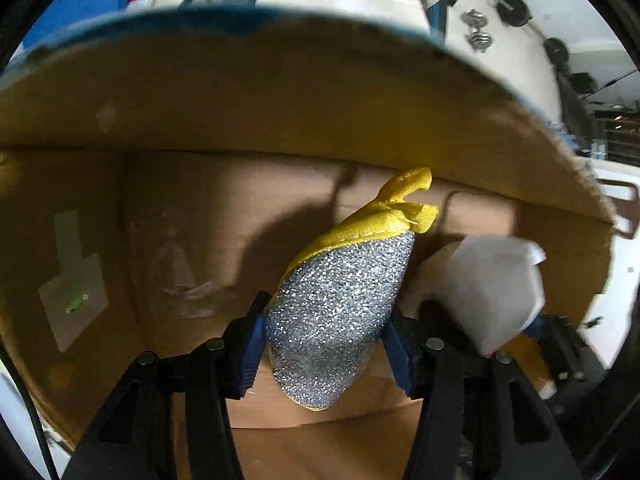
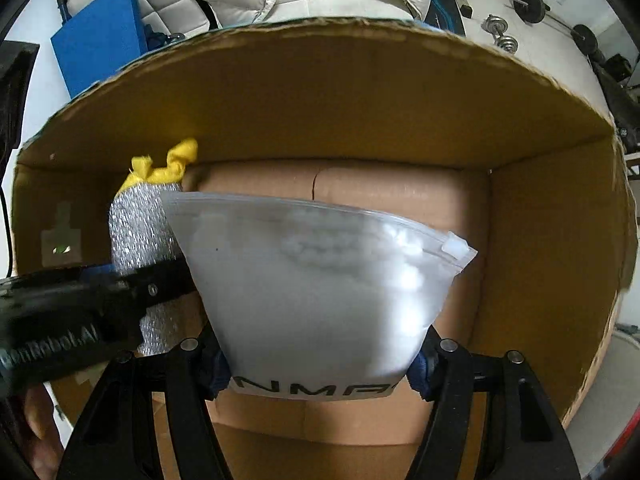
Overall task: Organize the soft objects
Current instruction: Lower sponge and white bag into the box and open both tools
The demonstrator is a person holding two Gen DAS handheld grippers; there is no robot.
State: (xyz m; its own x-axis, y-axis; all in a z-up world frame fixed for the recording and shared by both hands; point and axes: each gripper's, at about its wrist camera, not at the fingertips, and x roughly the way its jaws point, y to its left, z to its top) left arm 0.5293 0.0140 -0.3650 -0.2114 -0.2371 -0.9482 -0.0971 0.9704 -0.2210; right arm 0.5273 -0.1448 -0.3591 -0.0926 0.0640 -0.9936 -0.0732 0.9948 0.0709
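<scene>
Over the open cardboard box (image 2: 360, 92) both grippers hang with their loads, so I'd call this the drop-off stage, nothing let go yet. The left gripper (image 1: 326, 354) has its blue pads pressed against a glittery silver scrubber (image 1: 340, 312) with a yellow stitched edge and a knotted yellow loop on top; it looks coarse, sparkly and squishy, kind of teardrop shaped. The right gripper (image 2: 320, 364) is clamped on a frosted zip bag (image 2: 316, 280) with a white slider at the corner and some printed letters along the bottom edge. Whatever is inside looks pale and fluffy, can't tell more through the plastic.

Both things are down between the box walls, side by side and close enough that they may be touching. The box floor is plain brown board with a taped seam, and as far as I can see nothing else lies on it. So my guess: release both, then go for whatever soft stuff is left outside.
</scene>
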